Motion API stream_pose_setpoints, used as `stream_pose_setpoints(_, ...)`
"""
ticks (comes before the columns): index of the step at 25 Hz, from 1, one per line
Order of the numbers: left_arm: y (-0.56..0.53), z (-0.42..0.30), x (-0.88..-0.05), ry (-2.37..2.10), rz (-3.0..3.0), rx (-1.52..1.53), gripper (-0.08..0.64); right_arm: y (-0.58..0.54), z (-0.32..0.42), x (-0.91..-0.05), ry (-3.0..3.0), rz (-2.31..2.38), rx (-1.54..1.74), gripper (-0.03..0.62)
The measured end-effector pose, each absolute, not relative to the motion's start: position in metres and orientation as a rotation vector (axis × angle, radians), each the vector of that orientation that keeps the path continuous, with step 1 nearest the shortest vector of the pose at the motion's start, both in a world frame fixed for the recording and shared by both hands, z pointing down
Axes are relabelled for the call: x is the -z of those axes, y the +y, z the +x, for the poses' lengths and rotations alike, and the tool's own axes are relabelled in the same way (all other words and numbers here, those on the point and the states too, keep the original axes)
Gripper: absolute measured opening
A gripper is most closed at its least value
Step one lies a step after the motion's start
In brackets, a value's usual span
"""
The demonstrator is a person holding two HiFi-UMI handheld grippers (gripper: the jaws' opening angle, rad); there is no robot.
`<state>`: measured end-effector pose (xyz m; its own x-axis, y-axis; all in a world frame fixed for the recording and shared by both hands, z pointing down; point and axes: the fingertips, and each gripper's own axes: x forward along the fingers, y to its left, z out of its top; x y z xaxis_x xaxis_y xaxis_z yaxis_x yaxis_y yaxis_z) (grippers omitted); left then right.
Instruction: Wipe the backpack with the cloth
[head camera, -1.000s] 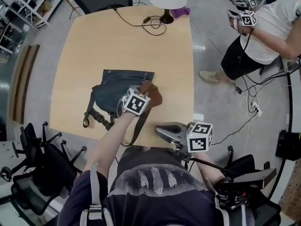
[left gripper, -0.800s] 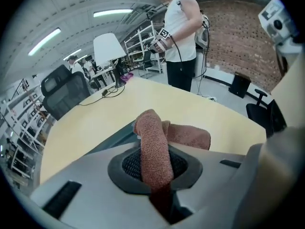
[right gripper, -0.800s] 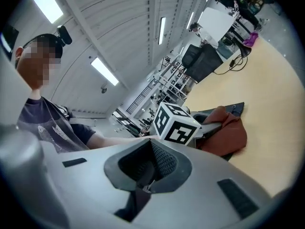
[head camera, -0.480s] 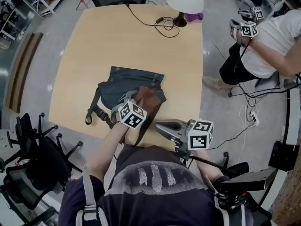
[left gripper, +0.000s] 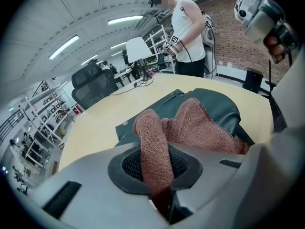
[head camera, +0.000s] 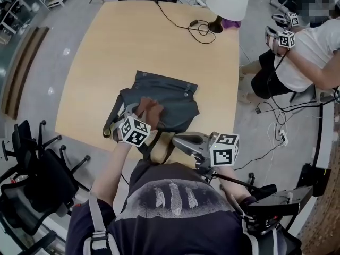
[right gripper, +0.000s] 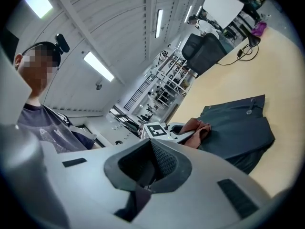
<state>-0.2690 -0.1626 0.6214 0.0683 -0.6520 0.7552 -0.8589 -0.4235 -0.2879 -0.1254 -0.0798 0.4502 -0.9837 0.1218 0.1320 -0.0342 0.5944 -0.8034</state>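
A dark grey-blue backpack [head camera: 172, 95] lies flat on the wooden table [head camera: 106, 52], near its front edge. My left gripper [head camera: 142, 114] rests over the bag's near left part and is shut on a reddish-brown cloth [head camera: 151, 110]. In the left gripper view the cloth [left gripper: 195, 128] runs from between the jaws out over the backpack [left gripper: 219, 106]. My right gripper [head camera: 180, 141] hovers at the table's front edge, just right of the bag, shut and holding nothing. The right gripper view shows the backpack [right gripper: 238, 128] and cloth [right gripper: 196, 128] ahead of the right gripper [right gripper: 147, 168].
A white-shaded lamp [head camera: 227, 0] with a black cable [head camera: 199, 28] stands at the table's far right corner. Another person [head camera: 311, 44] holding grippers [head camera: 281, 35] stands to the right of the table. Office chairs [head camera: 37, 163] sit at the left; straps [head camera: 159, 145] hang over the front edge.
My left gripper has dragged the cloth from the bag's right edge leftwards and nearer to me across the backpack. The right gripper has stayed at the table edge.
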Motion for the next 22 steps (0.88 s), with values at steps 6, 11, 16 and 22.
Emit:
stream_pose_setpoints(6, -0.144, -0.347, -0.626, -1.634, 1.954, -1.224, 0.055, -0.079, -0.145, -0.451, -2.639, -0.053, -1.328, 0.002)
stream_pose_setpoints(11, -0.147, -0.451, -0.611, -1.829, 1.658, -1.091, 0.055, -0.081, -0.148, -0.452, -2.641, -0.020, -1.332, 0.002)
stream_pose_setpoints(16, -0.188, -0.456, -0.617, -1.793, 1.655, -1.018, 0.055, -0.083, -0.146, -0.454, -2.649, 0.031, -1.320, 0.002)
stream_pose_setpoints(22, -0.218, -0.392, -0.632, -1.591, 1.774, -1.043, 0.055, -0.088, -0.127, -0.453, -2.669, 0.130, -1.311, 0.002)
